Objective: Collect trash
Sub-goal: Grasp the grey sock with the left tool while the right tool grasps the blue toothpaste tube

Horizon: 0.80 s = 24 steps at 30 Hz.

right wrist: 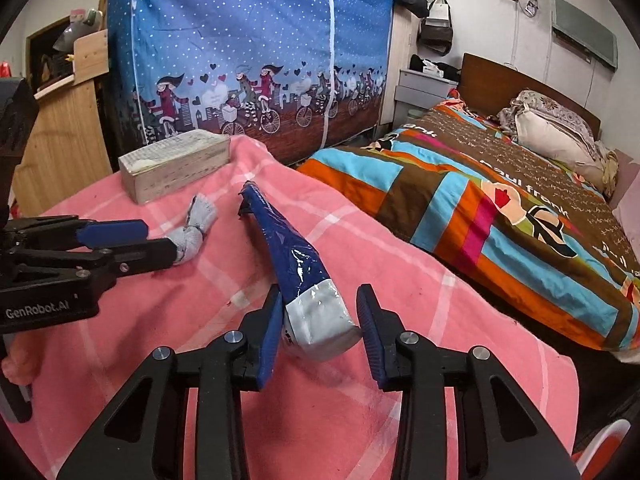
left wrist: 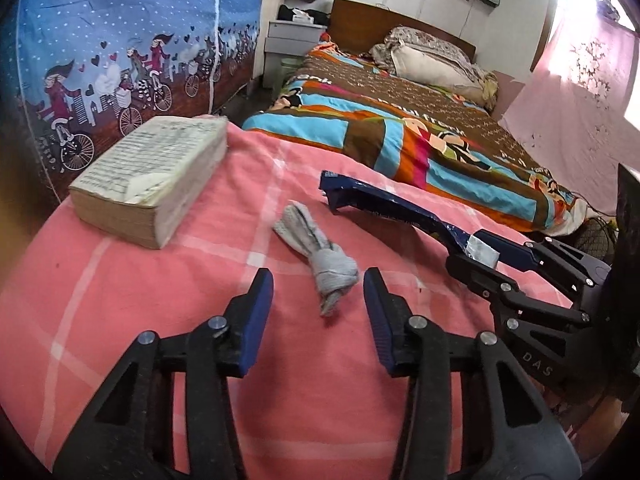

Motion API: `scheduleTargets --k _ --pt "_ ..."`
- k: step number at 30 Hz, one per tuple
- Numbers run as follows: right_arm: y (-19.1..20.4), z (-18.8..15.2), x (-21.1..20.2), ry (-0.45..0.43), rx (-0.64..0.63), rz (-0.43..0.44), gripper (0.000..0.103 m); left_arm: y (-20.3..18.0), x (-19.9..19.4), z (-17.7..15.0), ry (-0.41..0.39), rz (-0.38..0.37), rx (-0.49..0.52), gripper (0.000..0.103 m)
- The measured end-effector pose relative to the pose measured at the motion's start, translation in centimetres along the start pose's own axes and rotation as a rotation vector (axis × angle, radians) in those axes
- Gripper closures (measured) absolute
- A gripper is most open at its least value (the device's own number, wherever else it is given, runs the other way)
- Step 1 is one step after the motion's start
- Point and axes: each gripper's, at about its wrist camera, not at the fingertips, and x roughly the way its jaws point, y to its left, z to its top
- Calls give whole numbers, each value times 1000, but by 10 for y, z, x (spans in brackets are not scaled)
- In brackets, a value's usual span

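While left tongs (left wrist: 319, 306) gape round grey wad (left wrist: 320, 264); right tongs (right wrist: 318, 322) – unclamped – straddle blue wrapper (right wrist: 296, 264).

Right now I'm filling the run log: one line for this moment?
left gripper: open around grey wad | right gripper: open around blue wrapper | both on pink cloth
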Motion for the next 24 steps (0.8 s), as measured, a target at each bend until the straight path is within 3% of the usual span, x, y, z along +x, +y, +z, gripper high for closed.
scheduleTargets --k 6,8,18,24 --pt "0 0 0 -1 -1 -3 70 -3 12 5 42 10 -10 67" --pt "0 0 0 -2 1 -3 70 -5 13 6 45 8 -3 77" --pt "2 -2 -5 -13 8 -9 73 -11 6 4 13 10 30 82" --pt "-4 -6 -23 -87 48 -24 73 -20 -14 -1 -70 -12 47 82"
